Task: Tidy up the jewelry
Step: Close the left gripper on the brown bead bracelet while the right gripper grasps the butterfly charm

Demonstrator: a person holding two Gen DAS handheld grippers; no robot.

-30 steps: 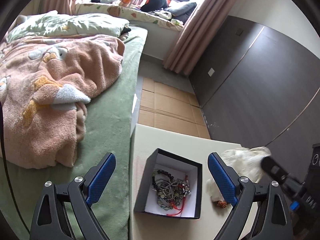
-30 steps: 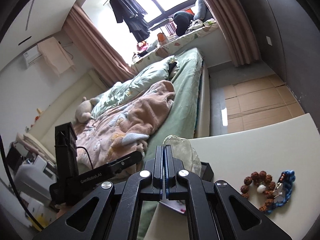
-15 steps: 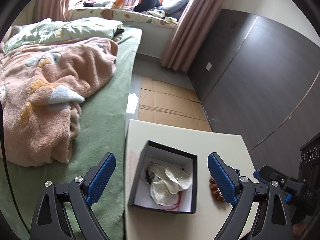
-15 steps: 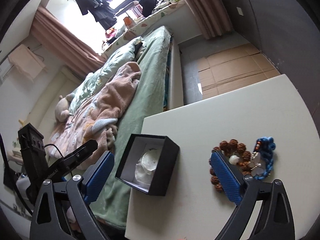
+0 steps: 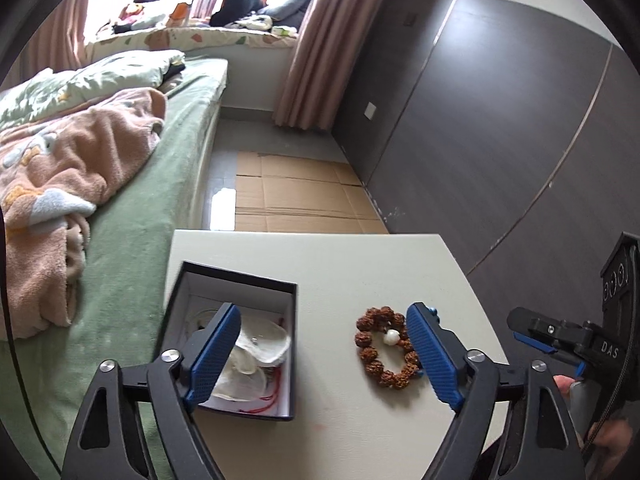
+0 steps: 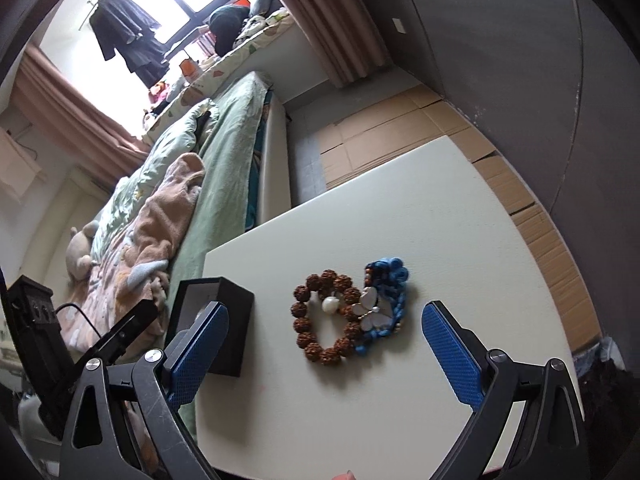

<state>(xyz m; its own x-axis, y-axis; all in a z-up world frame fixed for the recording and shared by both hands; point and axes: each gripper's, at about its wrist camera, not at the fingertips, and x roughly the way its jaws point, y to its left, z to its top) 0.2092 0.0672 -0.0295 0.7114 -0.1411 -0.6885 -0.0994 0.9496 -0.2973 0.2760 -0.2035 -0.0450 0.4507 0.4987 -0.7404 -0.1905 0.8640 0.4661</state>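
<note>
A black open box (image 5: 240,284) with a white lining stands on the cream table (image 5: 340,264) near its left edge; a pale shell necklace (image 5: 260,350) and red cord lie in it. It also shows in the right wrist view (image 6: 228,320). A brown bead bracelet (image 5: 380,346) lies to its right, also in the right wrist view (image 6: 324,316), touching a blue bead bracelet with a pearly butterfly (image 6: 384,304). My left gripper (image 5: 320,354) is open above the box and brown bracelet. My right gripper (image 6: 324,354) is open and empty, just in front of both bracelets.
A bed (image 5: 140,200) with a green sheet and peach blanket (image 5: 60,160) runs along the table's left side. Flattened cardboard (image 5: 296,196) covers the floor beyond the table. A dark wall panel (image 5: 480,140) stands to the right.
The right gripper, shut a second ago holding the pale necklace, opened and left it in the box, then swung right toward the bracelets. The left gripper shifted right, staying open.
</note>
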